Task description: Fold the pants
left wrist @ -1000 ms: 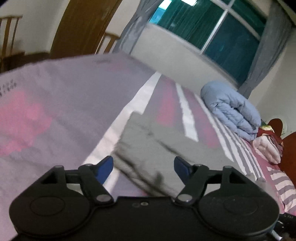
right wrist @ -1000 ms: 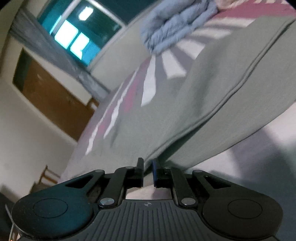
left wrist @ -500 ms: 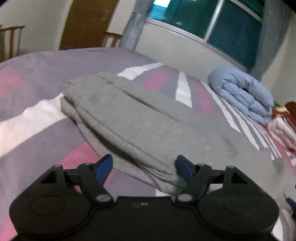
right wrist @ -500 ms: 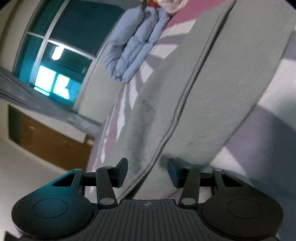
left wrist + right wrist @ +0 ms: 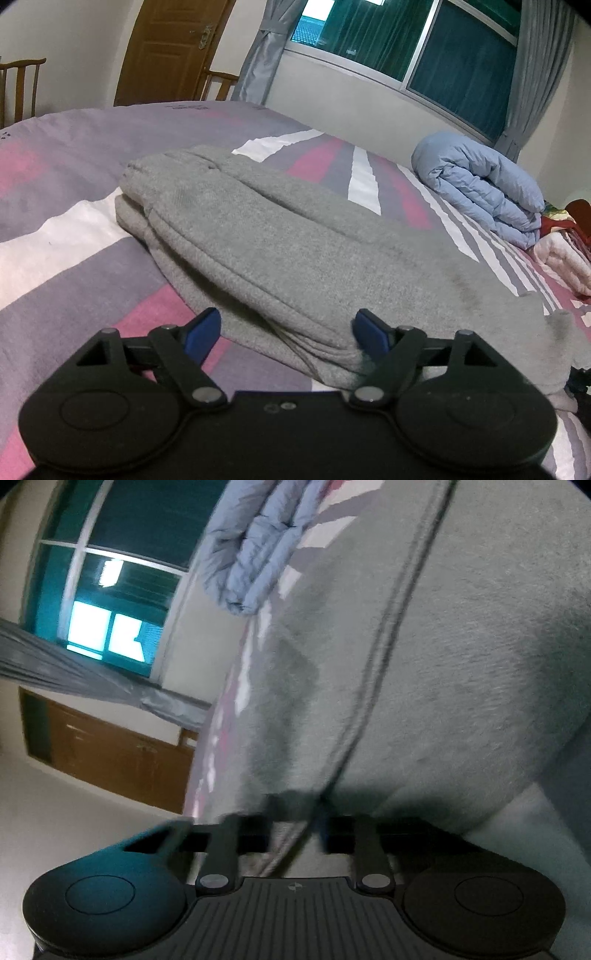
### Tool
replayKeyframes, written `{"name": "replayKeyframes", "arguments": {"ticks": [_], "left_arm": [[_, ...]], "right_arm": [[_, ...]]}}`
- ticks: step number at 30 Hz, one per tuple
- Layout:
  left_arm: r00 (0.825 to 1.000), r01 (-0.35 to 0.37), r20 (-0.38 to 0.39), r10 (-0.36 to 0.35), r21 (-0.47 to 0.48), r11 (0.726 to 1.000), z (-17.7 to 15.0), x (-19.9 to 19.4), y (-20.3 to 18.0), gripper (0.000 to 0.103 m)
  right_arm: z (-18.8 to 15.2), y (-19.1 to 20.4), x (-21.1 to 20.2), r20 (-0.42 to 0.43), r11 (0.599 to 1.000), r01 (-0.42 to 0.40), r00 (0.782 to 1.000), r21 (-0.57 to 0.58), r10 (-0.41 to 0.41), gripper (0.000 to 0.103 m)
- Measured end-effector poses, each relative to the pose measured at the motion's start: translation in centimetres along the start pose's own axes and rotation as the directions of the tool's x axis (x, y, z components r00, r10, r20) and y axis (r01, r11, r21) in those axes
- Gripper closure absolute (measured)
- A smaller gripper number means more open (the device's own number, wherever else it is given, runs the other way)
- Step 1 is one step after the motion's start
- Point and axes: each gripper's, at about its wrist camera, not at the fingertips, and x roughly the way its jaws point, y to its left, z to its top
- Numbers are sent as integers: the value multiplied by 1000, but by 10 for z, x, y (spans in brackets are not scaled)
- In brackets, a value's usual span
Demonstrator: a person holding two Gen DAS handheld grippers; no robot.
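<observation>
The grey pants [image 5: 280, 243] lie folded in layers on the striped bed, running from far left to near right. My left gripper [image 5: 286, 330] is open, its blue pads either side of the near folded edge, low over the bed. In the right wrist view the pants [image 5: 461, 646] fill the frame, tilted. My right gripper [image 5: 299, 814] is blurred, its fingers close together around a seam edge of the pants; whether they pinch the cloth I cannot tell.
The bed sheet [image 5: 66, 236] has purple, pink and white stripes. A rolled light-blue duvet [image 5: 480, 184] lies at the far right, with pink bedding [image 5: 565, 258] beside it. Wooden chairs [image 5: 22, 85], a door and a curtained window stand behind the bed.
My left gripper swung toward the pants and came close to their near folded edge, staying open. My right gripper opened half a second ago and its fingers have now drawn together at the seam.
</observation>
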Motion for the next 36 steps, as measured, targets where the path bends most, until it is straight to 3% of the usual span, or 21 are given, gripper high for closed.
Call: {"name": "replayKeyframes", "arguments": {"ticks": [8,10,11,14,16,17,20,25,28,29,30,34,36], "left_arm": [[1000,8,8,-8,-2,1000,-1,0,0,30],[1000,11,11,-11,-6,1000,-2,0,1,30],[1000,13,11,-13,-7,1000,-2,-1,1,30],[1000,18,12,-18,-10,1000,-2,-1,2,30],[1000,18,13,-18,-10,1000,-1,-1,2,30],[1000,19,13,-19,-9,1000,-2,-1,2,30],[1000,19,15,-19,-10,1000,-2,-1,2,30],[1000,20,15,-20,-11,1000,-2,-1,1,29],[1000,18,13,-18,-7,1000,-2,-1,0,28],[1000,18,12,-18,-7,1000,-1,-1,0,28],[1000,19,12,-19,-8,1000,-1,-1,-1,28],[1000,21,15,-21,-10,1000,-1,-1,-1,28],[1000,24,16,-24,-12,1000,-1,-1,-1,28]], "right_arm": [[-16,26,-57,94,991,-46,994,-128,58,98],[-26,30,-75,101,987,-41,993,-157,57,103],[-30,29,-81,103,987,-38,993,-157,54,103],[-30,16,-80,109,990,69,993,-121,-56,103],[-22,14,-82,170,997,35,985,-72,-22,103],[-18,16,-81,190,997,38,981,-74,-23,101],[-13,14,-67,165,999,7,986,-42,0,60],[-10,14,-34,100,999,-3,995,-33,6,58],[-5,12,-21,78,998,-1,997,-62,6,61],[-4,12,-19,70,997,-9,997,-75,14,85],[-3,15,-19,70,995,-5,997,-96,12,98],[-16,38,-48,122,975,-22,991,-221,50,99],[-26,38,-55,122,969,19,992,-247,12,99]]}}
